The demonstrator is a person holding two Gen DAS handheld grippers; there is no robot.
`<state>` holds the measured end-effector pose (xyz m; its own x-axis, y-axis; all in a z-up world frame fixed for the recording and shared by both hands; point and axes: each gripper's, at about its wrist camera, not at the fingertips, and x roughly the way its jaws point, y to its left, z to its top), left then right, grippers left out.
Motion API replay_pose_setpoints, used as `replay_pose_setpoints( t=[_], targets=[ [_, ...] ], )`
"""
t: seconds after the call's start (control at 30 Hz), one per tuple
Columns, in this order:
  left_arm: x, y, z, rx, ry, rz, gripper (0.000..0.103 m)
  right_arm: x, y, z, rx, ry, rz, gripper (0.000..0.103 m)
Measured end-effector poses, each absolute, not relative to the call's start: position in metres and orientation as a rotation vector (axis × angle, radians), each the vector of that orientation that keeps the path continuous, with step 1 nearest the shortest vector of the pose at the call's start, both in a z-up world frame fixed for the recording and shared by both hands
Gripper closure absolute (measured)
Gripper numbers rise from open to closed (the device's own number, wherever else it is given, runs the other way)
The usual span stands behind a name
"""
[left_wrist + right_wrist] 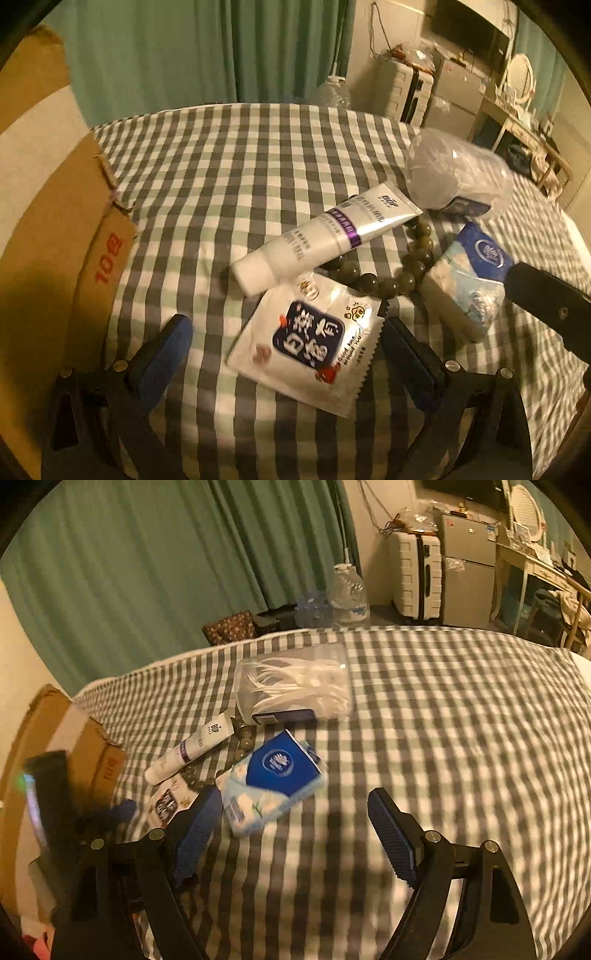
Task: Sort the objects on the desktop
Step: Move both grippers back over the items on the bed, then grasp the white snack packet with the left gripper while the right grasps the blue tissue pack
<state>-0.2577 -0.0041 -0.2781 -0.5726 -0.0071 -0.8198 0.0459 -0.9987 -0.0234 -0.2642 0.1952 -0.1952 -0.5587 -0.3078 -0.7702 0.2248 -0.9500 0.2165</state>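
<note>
On the checked cloth lie a white sachet (308, 341) with a dark blue label, a white tube (325, 240) with a purple band, a string of dark green beads (388, 282), a blue tissue pack (465, 284) and a clear bag of white floss picks (456, 177). My left gripper (288, 356) is open, with the sachet lying between its blue-padded fingers. My right gripper (295, 827) is open too, just in front of the tissue pack (275, 777), its left finger close beside the pack. The tube (188, 751), the bag (295, 690) and the sachet (170, 805) show in the right wrist view.
A cardboard box (74, 229) stands along the left edge of the checked surface (236, 166). Behind are a green curtain (166, 565), a water bottle (349, 598), a white suitcase (415, 579) and a desk (532, 568). The right half of the cloth (461, 720) holds no objects.
</note>
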Motion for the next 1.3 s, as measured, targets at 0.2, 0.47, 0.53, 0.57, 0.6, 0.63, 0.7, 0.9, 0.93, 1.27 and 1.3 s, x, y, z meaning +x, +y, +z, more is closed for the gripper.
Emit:
replay_pose_setpoints(
  t=[0.2,0.47,0.53,0.57,0.6,0.63,0.7,0.9,0.93,1.27,1.3],
  targets=[
    [-0.256,-0.005,-0.280,1.443,0.002,-2.792,0.000,-0.279,0.178,-0.202,1.224,-0.016,-2.546,0.021],
    [-0.258,-0.001,-0.280,1.455,-0.036,-2.784,0.000,-0.287,0.154,-0.225,1.265,0.086,-2.453,0.018],
    [-0.257,0.001,-0.280,1.447,-0.046,-2.788,0.000,-0.286,0.150,-0.230,1.257,0.140,-2.452,0.017],
    [-0.255,0.003,-0.279,1.435,-0.055,-2.792,0.000,-0.285,0.150,-0.232,1.258,0.153,-2.457,0.018],
    [-0.254,0.005,-0.279,1.431,-0.060,-2.795,0.000,-0.284,0.149,-0.232,1.262,0.150,-2.459,0.018],
    [-0.253,0.006,-0.280,1.433,-0.060,-2.798,0.001,-0.284,0.150,-0.232,1.268,0.146,-2.462,0.019],
    [-0.248,0.006,-0.277,1.438,-0.050,-2.813,0.008,-0.281,0.152,-0.232,1.283,0.131,-2.464,0.022],
    [-0.234,-0.006,-0.270,1.460,-0.001,-2.805,0.042,-0.274,0.169,-0.225,1.312,0.059,-2.486,0.029],
    [-0.233,-0.009,-0.268,1.467,0.021,-2.799,0.049,-0.272,0.172,-0.223,1.307,0.060,-2.506,0.029],
    [-0.212,-0.026,-0.254,1.587,0.214,-2.762,0.081,-0.242,0.213,-0.195,1.308,-0.105,-2.546,0.046],
    [-0.208,-0.023,-0.253,1.599,0.206,-2.755,0.081,-0.240,0.214,-0.193,1.301,-0.113,-2.542,0.047]
  ],
)
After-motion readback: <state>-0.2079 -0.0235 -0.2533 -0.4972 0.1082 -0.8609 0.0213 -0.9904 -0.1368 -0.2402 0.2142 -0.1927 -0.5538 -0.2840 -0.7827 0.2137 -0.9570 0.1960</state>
